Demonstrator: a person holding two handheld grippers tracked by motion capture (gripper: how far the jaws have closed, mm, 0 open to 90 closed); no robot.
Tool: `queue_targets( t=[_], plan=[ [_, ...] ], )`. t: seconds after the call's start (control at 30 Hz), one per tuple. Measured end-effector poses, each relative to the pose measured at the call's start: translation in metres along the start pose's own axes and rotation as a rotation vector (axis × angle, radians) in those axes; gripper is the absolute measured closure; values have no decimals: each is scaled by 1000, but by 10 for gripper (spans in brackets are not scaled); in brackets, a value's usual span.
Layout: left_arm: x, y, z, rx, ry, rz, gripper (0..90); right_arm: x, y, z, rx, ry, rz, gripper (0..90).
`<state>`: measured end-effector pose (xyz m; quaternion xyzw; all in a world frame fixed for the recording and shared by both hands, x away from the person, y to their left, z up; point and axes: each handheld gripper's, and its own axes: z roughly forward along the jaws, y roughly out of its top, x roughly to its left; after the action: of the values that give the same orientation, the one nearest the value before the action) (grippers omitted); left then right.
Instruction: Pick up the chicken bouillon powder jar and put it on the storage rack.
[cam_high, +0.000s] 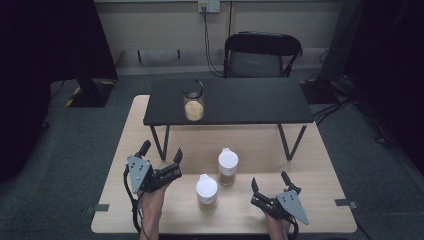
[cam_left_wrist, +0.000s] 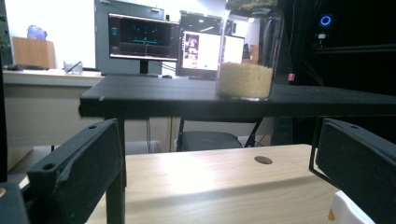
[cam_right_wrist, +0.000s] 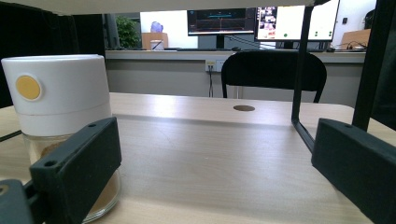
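Observation:
A glass jar of pale grains (cam_high: 193, 102) with a dark lid stands on the black shelf (cam_high: 240, 100) over the wooden table (cam_high: 300, 170). Two white-lidded jars stand on the table in front of the shelf, one farther back (cam_high: 227, 167) and one nearer (cam_high: 206, 192). My left gripper (cam_high: 161, 151) is open to their left, empty. My right gripper (cam_high: 270, 181) is open to their right, empty. The left gripper view looks between open jaws at the grain jar (cam_left_wrist: 244, 79) on the shelf (cam_left_wrist: 187, 95). In the right gripper view a white-lidded jar (cam_right_wrist: 58, 102) stands just beyond the left jaw.
A black chair (cam_high: 261, 55) stands behind the table. The shelf's thin metal legs (cam_high: 162, 142) rest on the table, one leg (cam_right_wrist: 301, 70) ahead of my right gripper. Monitors and a desk show far off in both gripper views.

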<state>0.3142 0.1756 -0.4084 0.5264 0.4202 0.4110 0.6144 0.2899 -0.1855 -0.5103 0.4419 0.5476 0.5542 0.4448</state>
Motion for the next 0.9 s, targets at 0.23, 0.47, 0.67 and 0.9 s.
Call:
queue_targets(
  t=[0.23, 0.47, 0.67, 0.9],
  plan=[
    [2, -17, -6, 2, -6, 5, 1, 0, 0, 0, 0, 0, 0, 4],
    [5, -27, -10, 10, 2, 13, 1, 0, 0, 0, 0, -1, 0, 4],
    [7, -41, -13, 26, 24, 14, 1, 0, 0, 0, 0, -2, 0, 4],
    [11, -58, -16, 23, 46, 3, 1, 0, 0, 0, 0, -2, 0, 4]
  ],
)
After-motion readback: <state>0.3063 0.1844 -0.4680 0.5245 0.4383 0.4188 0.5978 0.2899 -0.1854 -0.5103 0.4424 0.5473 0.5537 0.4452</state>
